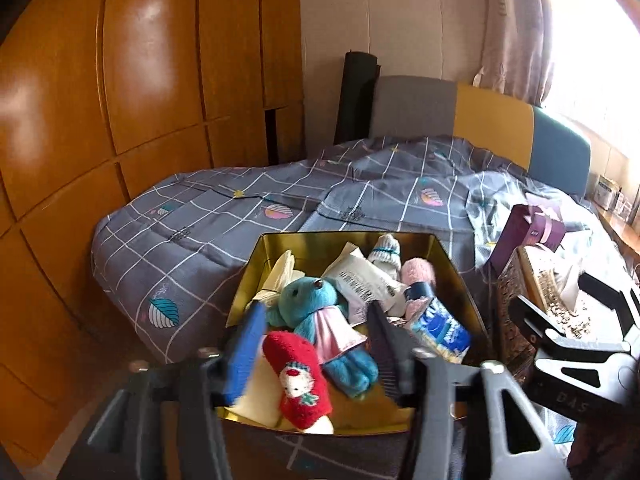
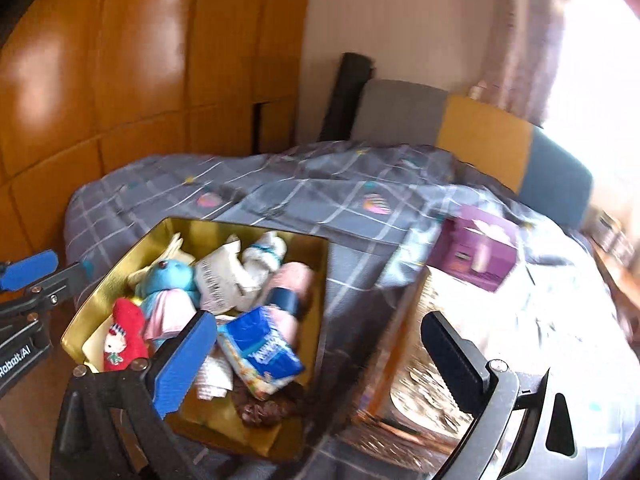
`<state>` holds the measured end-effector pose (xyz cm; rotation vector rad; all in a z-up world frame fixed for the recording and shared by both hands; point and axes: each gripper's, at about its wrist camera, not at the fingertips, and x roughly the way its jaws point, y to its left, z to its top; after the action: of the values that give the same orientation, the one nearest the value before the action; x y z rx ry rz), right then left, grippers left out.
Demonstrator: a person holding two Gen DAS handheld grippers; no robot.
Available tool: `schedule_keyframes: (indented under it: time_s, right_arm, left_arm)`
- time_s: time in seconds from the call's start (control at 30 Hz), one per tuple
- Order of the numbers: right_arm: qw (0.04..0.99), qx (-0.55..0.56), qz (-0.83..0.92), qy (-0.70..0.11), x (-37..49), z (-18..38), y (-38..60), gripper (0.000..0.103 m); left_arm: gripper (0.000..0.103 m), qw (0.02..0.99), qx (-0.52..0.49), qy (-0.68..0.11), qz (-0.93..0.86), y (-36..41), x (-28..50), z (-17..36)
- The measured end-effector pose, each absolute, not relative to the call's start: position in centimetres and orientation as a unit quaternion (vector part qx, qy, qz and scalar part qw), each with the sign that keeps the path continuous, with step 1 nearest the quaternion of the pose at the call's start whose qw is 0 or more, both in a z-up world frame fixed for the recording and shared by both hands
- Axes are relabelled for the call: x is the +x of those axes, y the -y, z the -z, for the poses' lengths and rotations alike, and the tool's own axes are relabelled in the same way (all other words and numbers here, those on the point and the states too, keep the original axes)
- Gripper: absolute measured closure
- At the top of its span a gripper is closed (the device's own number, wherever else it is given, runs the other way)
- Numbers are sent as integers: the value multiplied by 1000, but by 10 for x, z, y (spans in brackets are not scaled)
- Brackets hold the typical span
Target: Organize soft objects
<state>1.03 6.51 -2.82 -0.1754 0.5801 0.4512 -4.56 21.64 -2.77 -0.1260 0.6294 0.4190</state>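
A gold tin box (image 1: 280,248) sits on the bed, filled with soft things. Among them are a teal plush rabbit (image 1: 308,300), a red sock with a white kitten (image 1: 300,380), a blue tissue pack (image 1: 440,330), a pink fuzzy sock (image 1: 418,272) and a white sock (image 1: 384,252). My left gripper (image 1: 314,344) hovers open over the box's near end. The red sock lies below, between its fingers, and the pads do not press on it. My right gripper (image 2: 320,360) stands wide open with nothing in it, over the box's right rim (image 2: 320,280). The rabbit (image 2: 168,276) and the tissue pack (image 2: 260,352) show in the right wrist view too.
A purple box (image 2: 476,256) and a gold-patterned box (image 2: 424,360) stand on the bed right of the tin. A grey checked quilt (image 1: 248,208) covers the bed. A wooden wardrobe (image 1: 140,80) lines the left side, with a padded headboard (image 1: 492,124) and a bright window beyond.
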Motion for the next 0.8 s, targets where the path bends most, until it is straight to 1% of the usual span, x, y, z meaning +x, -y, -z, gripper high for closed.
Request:
schedule_keyframes:
  time_s: [0.03,0.07,0.4,0.8]
  right_arm:
    - [932,-80,-213,-283,9,27,-59,0]
    - [934,-75,-207,-282,8,27,-55,0]
    - [939,-48,-196,-279,5,26,-34,0]
    - [939,-37,-194,-280,3,30,-26,0]
  left_arm:
    - [36,929,-59,-301,-205,-213,-47,26]
    - [35,931,-55,-296,-204,-210,-47,25]
    - [35,931,-35,-306,-194,-186,-41,24]
    - [35,926,-22,-312,-212,-180,-39,28]
